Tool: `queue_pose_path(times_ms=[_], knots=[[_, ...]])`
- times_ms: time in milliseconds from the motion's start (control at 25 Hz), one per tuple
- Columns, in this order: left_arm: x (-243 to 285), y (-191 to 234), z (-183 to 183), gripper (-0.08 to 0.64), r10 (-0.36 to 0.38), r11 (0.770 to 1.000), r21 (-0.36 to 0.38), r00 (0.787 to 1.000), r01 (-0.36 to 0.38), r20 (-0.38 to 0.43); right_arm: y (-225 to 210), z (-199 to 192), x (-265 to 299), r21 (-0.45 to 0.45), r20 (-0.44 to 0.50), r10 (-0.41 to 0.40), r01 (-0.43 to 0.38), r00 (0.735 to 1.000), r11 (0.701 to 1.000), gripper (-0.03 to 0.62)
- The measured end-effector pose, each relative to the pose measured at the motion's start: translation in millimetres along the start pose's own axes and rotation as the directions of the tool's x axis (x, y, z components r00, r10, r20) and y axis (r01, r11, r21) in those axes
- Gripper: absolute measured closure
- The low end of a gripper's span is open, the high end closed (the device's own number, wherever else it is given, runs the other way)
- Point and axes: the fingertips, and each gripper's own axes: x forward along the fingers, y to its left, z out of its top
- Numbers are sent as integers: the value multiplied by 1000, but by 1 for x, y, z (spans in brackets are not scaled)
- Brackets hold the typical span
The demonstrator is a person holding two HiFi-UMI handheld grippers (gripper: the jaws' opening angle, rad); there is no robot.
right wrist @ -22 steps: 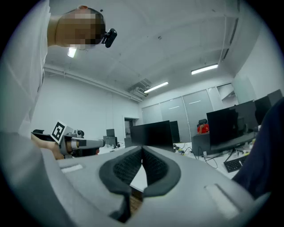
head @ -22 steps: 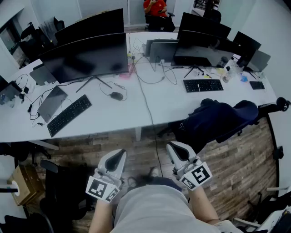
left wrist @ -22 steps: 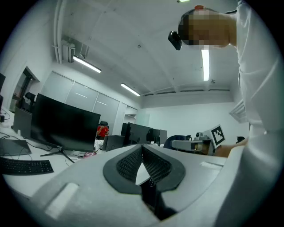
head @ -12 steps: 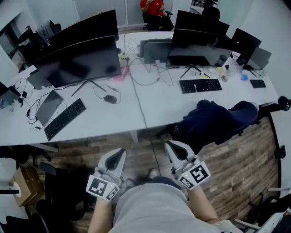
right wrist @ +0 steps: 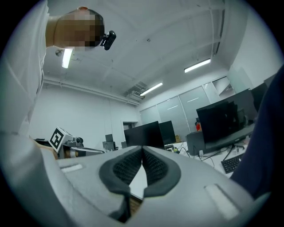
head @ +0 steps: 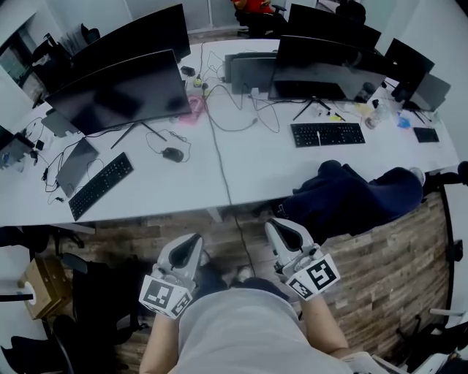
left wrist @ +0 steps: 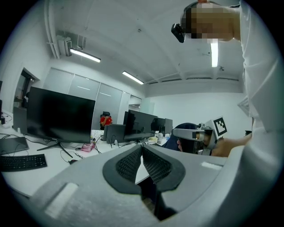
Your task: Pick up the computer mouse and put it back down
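Closest in the head view, the left gripper point(head: 189, 248) and the right gripper point(head: 284, 235) are held side by side in front of the person's light shirt point(head: 241, 332), over the wood-plank floor point(head: 395, 263). Each gripper's own view shows its two ribbed pads point(left wrist: 128, 163) point(right wrist: 156, 167) pressed together at the tips, with nothing between them. Both grippers are short of the white desk point(head: 183, 191) and well apart from everything on it.

Just past the right gripper, an office chair draped in a dark blue jacket point(head: 351, 197) is pushed against the desk edge. On the left half of the desk, a black keyboard point(head: 100, 185) lies at an angle. The computer mouse point(head: 172, 154) sits beyond it on the bare desktop, near the foot of a wide black monitor point(head: 121, 95), with its cable looping away. To the right lie a second keyboard point(head: 327, 134) and another monitor point(head: 325, 66). Farthest off, a person in red point(head: 252, 6) sits.
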Motion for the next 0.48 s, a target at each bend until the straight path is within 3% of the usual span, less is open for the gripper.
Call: queue_pose_path(times_ms=[240, 480], knots=[[21, 46, -2, 543, 12, 1000, -29, 1000, -12, -8, -16, -12, 43, 2, -41, -4, 4, 999, 1000, 589], [43, 122, 8, 543, 6, 999, -54, 1000, -6, 0, -24, -21, 115, -26, -100, -25, 22, 995, 999, 589]])
